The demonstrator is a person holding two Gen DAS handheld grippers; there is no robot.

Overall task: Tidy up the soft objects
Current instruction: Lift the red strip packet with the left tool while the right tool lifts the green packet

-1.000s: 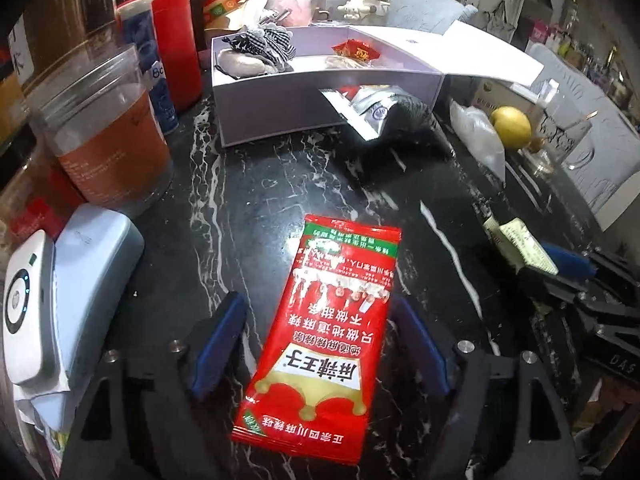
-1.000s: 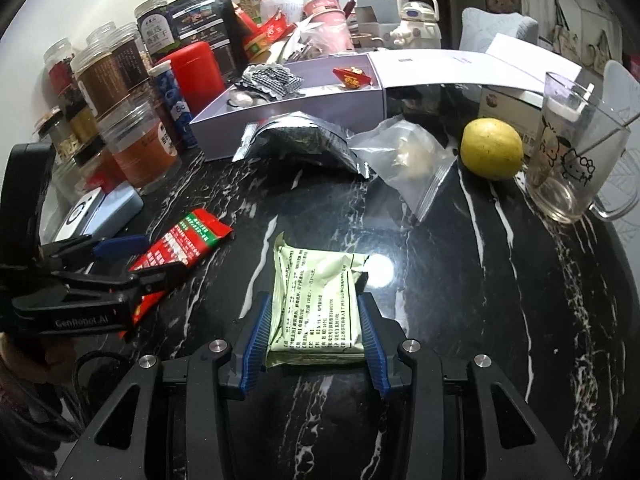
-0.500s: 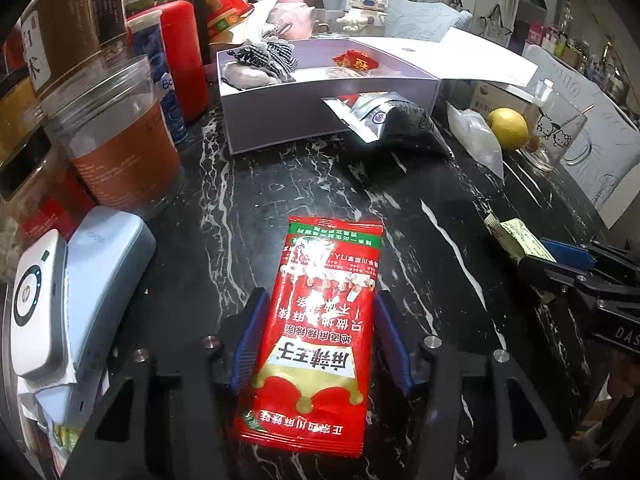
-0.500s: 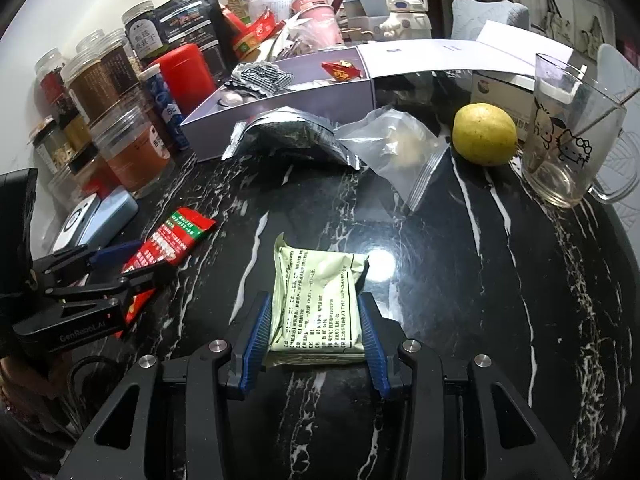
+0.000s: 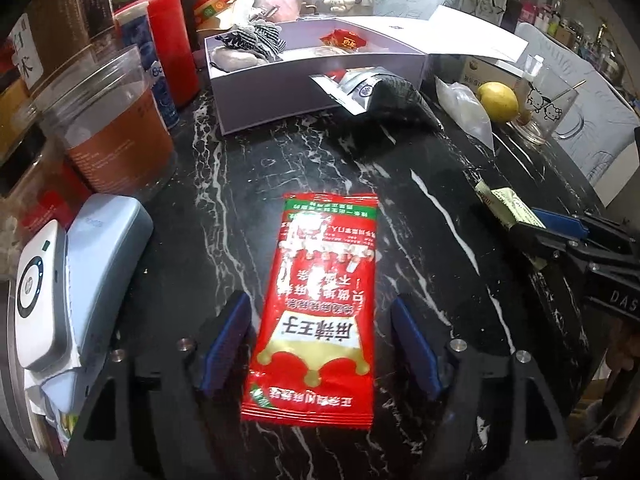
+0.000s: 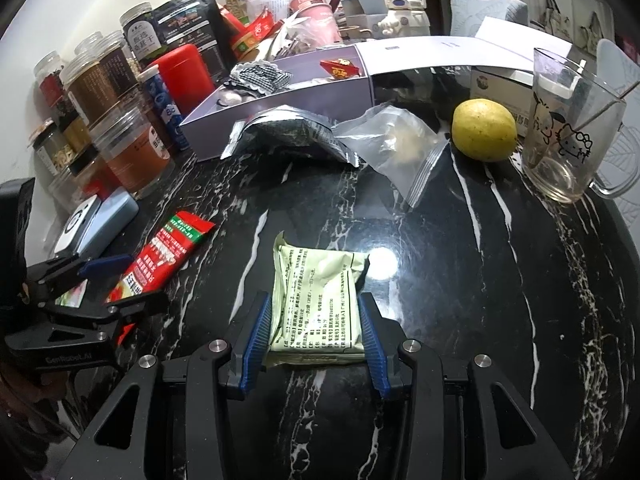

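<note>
A red seasoning packet (image 5: pixel 320 304) lies flat on the black marble table (image 5: pixel 240 208). My left gripper (image 5: pixel 320 320) straddles it and its jaws are opening, with both blue pads clear of the packet's edges. From the right wrist view, the same red packet (image 6: pixel 168 252) lies between the fingers of the left gripper (image 6: pixel 132 280). My right gripper (image 6: pixel 314 308) is shut on a pale green packet (image 6: pixel 316 292), its pads pressing both long edges. An open lilac box (image 5: pixel 312 80) at the back holds a striped cloth (image 5: pixel 256 38) and a small red wrapper (image 5: pixel 344 38).
A silver-black foil bag (image 6: pixel 288 132) and a clear zip bag (image 6: pixel 400 144) lie before the box. A lemon (image 6: pixel 484 130) and a glass mug (image 6: pixel 568 128) stand at the right. Jars (image 5: pixel 112 128) and a blue-grey case (image 5: pixel 108 248) crowd the left.
The left jaws closed in toward the red packet half a second ago and have spread apart again; the packet lies on the table. The right gripper keeps its hold on the green packet.
</note>
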